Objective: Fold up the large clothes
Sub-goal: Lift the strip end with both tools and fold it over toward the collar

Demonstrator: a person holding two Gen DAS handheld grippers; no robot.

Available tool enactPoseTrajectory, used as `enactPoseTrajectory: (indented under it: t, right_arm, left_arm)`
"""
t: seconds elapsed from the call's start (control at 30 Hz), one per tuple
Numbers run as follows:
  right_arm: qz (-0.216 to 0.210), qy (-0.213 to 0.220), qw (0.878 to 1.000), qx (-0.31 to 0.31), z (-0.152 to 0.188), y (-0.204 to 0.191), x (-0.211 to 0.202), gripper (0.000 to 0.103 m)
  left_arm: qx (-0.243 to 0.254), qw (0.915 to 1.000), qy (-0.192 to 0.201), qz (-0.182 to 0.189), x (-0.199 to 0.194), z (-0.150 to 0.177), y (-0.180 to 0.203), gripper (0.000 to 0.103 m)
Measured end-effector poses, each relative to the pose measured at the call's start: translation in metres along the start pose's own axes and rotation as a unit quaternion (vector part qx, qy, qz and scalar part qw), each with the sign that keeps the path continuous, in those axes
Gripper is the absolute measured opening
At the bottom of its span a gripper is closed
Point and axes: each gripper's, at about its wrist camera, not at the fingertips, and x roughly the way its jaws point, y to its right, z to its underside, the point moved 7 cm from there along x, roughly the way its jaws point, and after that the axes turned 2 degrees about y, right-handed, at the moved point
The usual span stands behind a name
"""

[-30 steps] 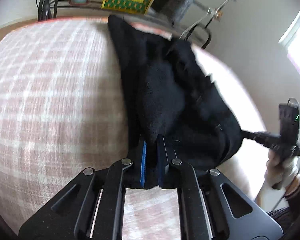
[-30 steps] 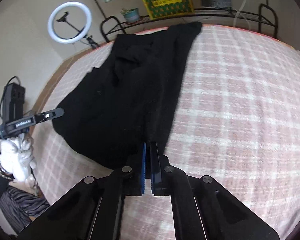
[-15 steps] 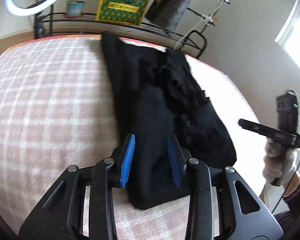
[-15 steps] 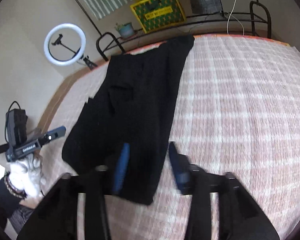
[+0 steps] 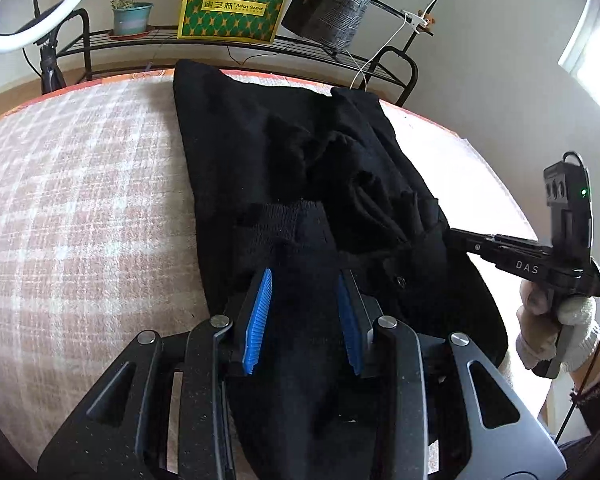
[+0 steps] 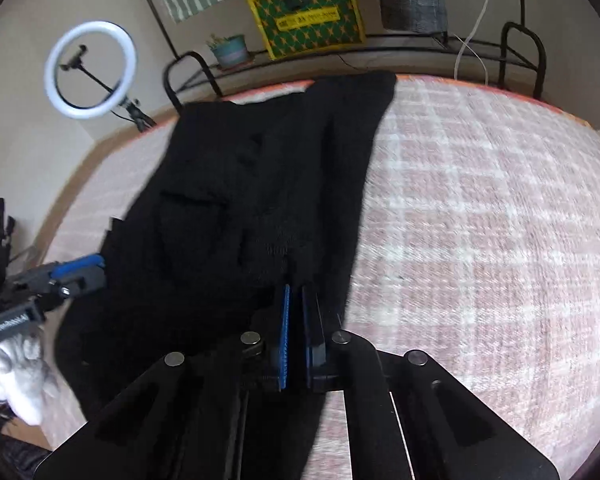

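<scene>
A black sweater [image 5: 300, 184] lies lengthwise on the checked bedspread [image 5: 80, 208], its far end near the green and yellow box [image 5: 234, 4] printed "Asian Sweet". The left gripper [image 5: 304, 312] is partly open over the sweater's near end, with its blue pads not pressing the cloth. The right gripper [image 6: 296, 336] is closed, with nothing visibly pinched between its pads. It bears the letters "DAS".

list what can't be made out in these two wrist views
- Left wrist view: near hem of the black garment, hidden under the left tongs.
- Right wrist view: whether the right tongs pinch cloth; black on black, blurred.
- Both views: the garment's type; it lies bunched.
</scene>
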Motion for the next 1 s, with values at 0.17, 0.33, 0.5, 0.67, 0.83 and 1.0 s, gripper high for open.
enactPoseTrajectory:
  t: [0.17, 0.33, 0.5, 0.67, 0.83, 1.0]
  right_arm:
    - [-0.053, -0.004, 0.999, 0.004, -0.012, 0.003, -0.010, 0.008]
    - [-0.044, 0.033, 0.998, 0.027, -0.047, 0.033, -0.018, 0.026]
    - [-0.048, 0.058, 0.994, 0.075, -0.081, 0.071, 0.003, 0.032]
    - [-0.056, 0.069, 0.991, 0.102, -0.114, 0.094, 0.028, 0.032]
    - [-0.070, 0.062, 0.987, 0.133, -0.155, 0.113, 0.061, 0.032]
    - [-0.059, 0.054, 0.989, 0.128, -0.173, 0.113, 0.087, 0.032]
  left_arm:
    - [0.006, 0.9998, 0.018, -0.004, -0.013, -0.034, -0.015, 0.034]
    - [-0.013, 0.9996, 0.022, 0.015, -0.003, -0.087, -0.016, 0.045]
    - [-0.022, 0.9979, 0.003, 0.060, 0.050, -0.143, 0.011, 0.047]
    - [-0.041, 0.9955, -0.025, 0.082, 0.111, -0.167, 0.025, 0.050]
    - [-0.048, 0.9937, -0.049, 0.088, 0.155, -0.167, 0.037, 0.050]
    - [-0.025, 0.9958, -0.066, 0.058, 0.184, -0.160, 0.042, 0.002]
